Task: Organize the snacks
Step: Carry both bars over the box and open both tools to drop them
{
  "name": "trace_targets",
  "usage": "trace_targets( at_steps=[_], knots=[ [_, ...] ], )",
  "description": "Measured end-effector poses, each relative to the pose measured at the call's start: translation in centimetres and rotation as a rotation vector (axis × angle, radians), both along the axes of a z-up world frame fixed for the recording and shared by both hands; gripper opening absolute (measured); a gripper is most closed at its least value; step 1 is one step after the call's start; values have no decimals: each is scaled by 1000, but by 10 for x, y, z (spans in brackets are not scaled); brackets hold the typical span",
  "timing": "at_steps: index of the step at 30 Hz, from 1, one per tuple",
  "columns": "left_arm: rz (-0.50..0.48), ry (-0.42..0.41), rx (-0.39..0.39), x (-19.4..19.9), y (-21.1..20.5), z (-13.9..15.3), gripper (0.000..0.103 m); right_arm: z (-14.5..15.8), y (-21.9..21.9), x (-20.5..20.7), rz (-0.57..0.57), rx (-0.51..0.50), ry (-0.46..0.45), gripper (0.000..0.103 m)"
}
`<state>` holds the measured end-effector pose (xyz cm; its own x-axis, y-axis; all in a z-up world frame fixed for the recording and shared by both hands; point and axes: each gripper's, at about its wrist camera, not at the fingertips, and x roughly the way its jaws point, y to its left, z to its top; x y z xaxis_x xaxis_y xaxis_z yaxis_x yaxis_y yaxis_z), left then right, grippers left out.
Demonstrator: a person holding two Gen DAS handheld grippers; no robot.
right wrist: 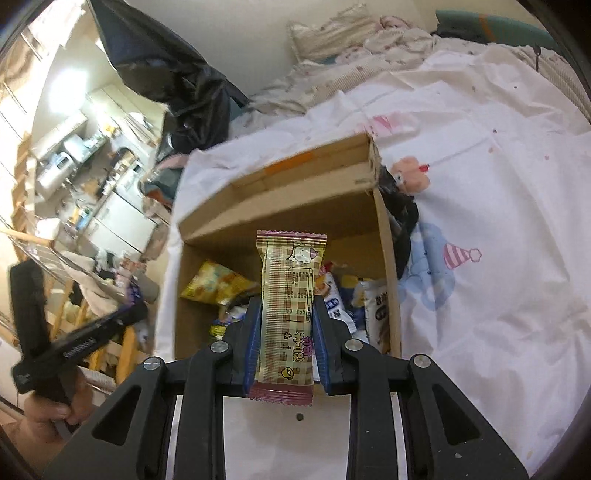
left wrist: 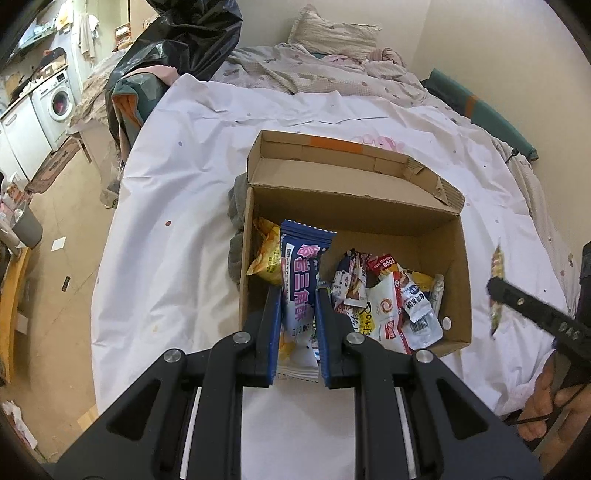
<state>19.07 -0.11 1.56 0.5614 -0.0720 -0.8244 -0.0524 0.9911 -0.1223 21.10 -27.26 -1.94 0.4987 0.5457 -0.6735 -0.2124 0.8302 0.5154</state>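
Note:
An open cardboard box (left wrist: 458,266) with several snack packets (left wrist: 388,295) in it rests on a white bedsheet. My left gripper (left wrist: 298,291) is shut on a blue and white snack packet (left wrist: 301,266), held upright over the box's near left part. My right gripper (right wrist: 286,301) is shut on a long yellow checked snack bar (right wrist: 288,295), held upright above the same box (right wrist: 386,258). The right gripper and its bar (left wrist: 496,280) also show at the right edge of the left wrist view, beside the box. A yellow packet (right wrist: 216,282) lies inside at the left.
A white sheet (left wrist: 177,206) covers the bed, with rumpled bedding and a pillow (left wrist: 332,33) at the far end. A black plastic bag (left wrist: 184,44) hangs at the bed's left side. A grey cloth (left wrist: 236,221) lies against the box. A washing machine (left wrist: 59,99) stands far left.

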Motion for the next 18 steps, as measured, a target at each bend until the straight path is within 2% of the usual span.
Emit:
trace_targets(
  at_steps=[5,9,12,18],
  knots=[
    [-28,-6,10,7,-4,-12,15,-15,19,3,33,-70,25,27],
    [-37,-37,-3,8,-3,-24,15,-21,28,3,39,-99,28,27],
    [-29,-64,20,10,-2,-33,15,-26,29,5,29,-112,37,27],
    [-18,-58,2,20,-6,-38,15,-36,34,9,21,-153,51,27]
  ],
)
